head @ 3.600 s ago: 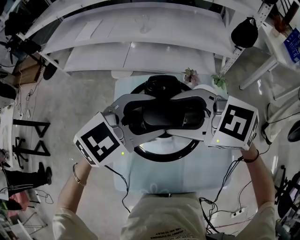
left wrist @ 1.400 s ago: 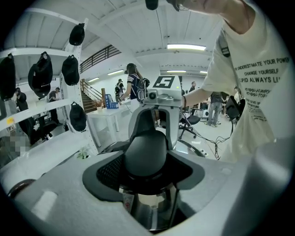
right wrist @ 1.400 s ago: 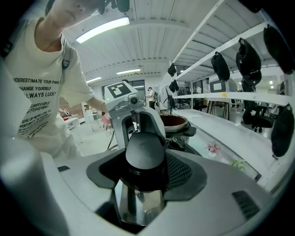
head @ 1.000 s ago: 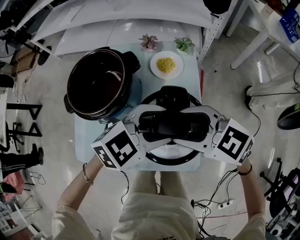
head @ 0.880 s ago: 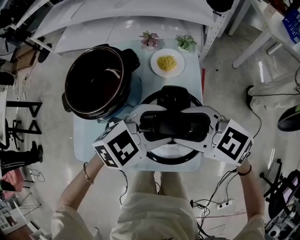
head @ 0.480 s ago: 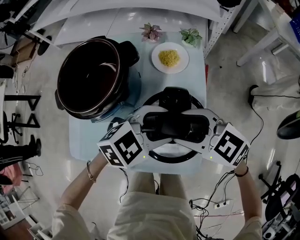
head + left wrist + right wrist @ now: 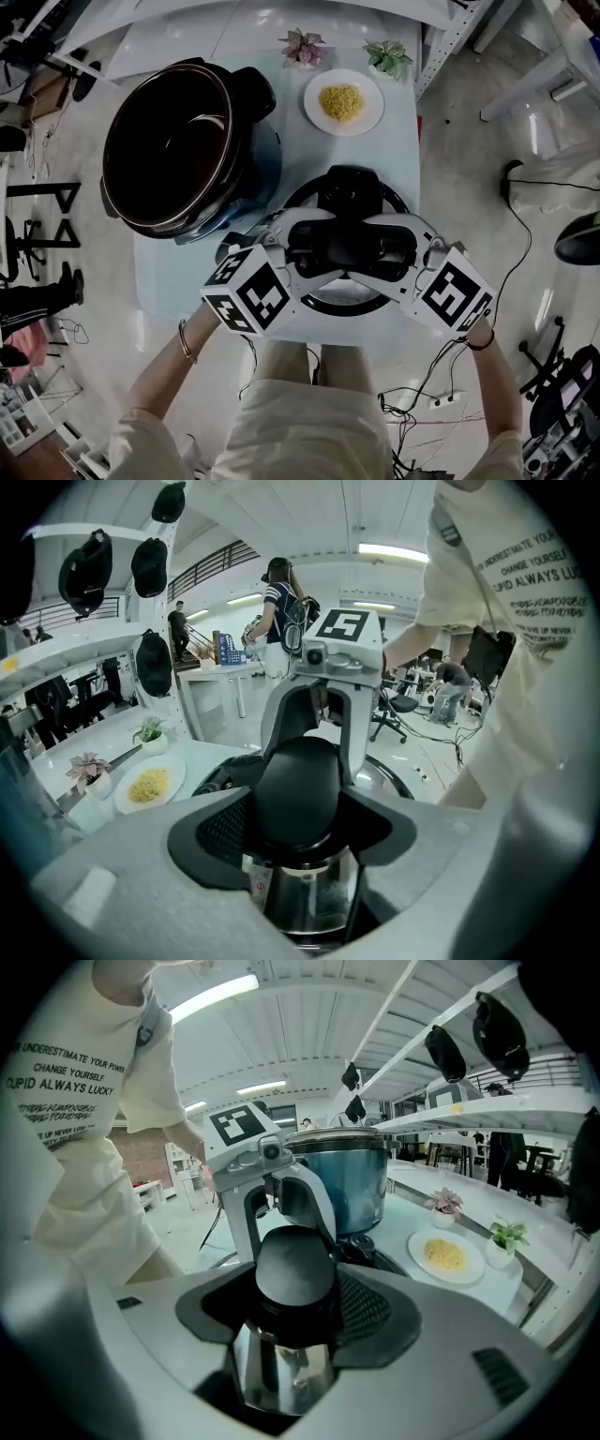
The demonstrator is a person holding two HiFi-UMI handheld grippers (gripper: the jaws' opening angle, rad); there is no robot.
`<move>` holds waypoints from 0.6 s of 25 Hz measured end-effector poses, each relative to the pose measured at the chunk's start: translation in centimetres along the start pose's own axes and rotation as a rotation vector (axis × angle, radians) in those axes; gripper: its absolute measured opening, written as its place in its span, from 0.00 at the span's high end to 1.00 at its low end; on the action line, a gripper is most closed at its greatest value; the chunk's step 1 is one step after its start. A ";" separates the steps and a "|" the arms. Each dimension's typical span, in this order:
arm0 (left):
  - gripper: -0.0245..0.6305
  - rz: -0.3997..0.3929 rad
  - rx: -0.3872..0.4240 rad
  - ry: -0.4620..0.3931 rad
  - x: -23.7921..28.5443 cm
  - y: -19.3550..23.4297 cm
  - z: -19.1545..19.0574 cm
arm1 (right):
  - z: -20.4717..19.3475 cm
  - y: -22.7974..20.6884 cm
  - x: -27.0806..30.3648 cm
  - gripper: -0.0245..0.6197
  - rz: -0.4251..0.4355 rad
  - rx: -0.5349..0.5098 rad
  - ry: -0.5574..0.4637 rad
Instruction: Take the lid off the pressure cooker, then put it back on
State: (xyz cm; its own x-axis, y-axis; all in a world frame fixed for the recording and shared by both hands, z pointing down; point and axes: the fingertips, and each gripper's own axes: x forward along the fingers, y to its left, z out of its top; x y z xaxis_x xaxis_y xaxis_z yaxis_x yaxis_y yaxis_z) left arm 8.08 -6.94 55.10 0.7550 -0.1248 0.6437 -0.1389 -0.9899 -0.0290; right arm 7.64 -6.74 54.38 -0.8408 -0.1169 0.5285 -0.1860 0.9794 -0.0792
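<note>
The open pressure cooker (image 7: 173,150), blue-sided with a dark pot, stands at the table's left. Its round lid (image 7: 354,186) is to the right of it, over the table's front right part; I cannot tell if it touches the table. My left gripper (image 7: 314,246) and right gripper (image 7: 382,246) clamp the lid's black knob (image 7: 345,246) from opposite sides. In the left gripper view the knob (image 7: 300,794) sits between my left gripper's pads (image 7: 214,829). The right gripper view shows the knob (image 7: 293,1265) wedged between the pads (image 7: 367,1309), above the steel stem (image 7: 272,1368).
A white plate of yellow food (image 7: 343,101) and two small potted plants (image 7: 305,47) (image 7: 387,56) stand at the table's back. The table's light top (image 7: 183,286) ends close in front of the lid. Cables lie on the floor at right (image 7: 441,375).
The lid, first held over the cooker, now hangs to its right, so the open pot shows. Over the last second both grippers sank with the lid toward the table.
</note>
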 end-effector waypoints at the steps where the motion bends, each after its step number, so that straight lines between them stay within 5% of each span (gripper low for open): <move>1: 0.52 0.006 0.006 0.006 0.1 0.0 -0.2 | -0.2 0.0 0.1 0.55 -0.005 -0.006 0.005; 15: 0.52 0.064 0.053 0.049 1.3 -0.2 -1.7 | -1.8 -0.2 1.1 0.55 -0.051 -0.058 0.076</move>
State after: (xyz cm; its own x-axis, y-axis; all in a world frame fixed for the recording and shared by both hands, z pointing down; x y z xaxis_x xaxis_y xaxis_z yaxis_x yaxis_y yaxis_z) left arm 8.04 -6.77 57.26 0.7133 -0.1855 0.6758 -0.1508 -0.9824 -0.1105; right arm 7.69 -6.76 56.54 -0.7896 -0.1558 0.5935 -0.1955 0.9807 -0.0027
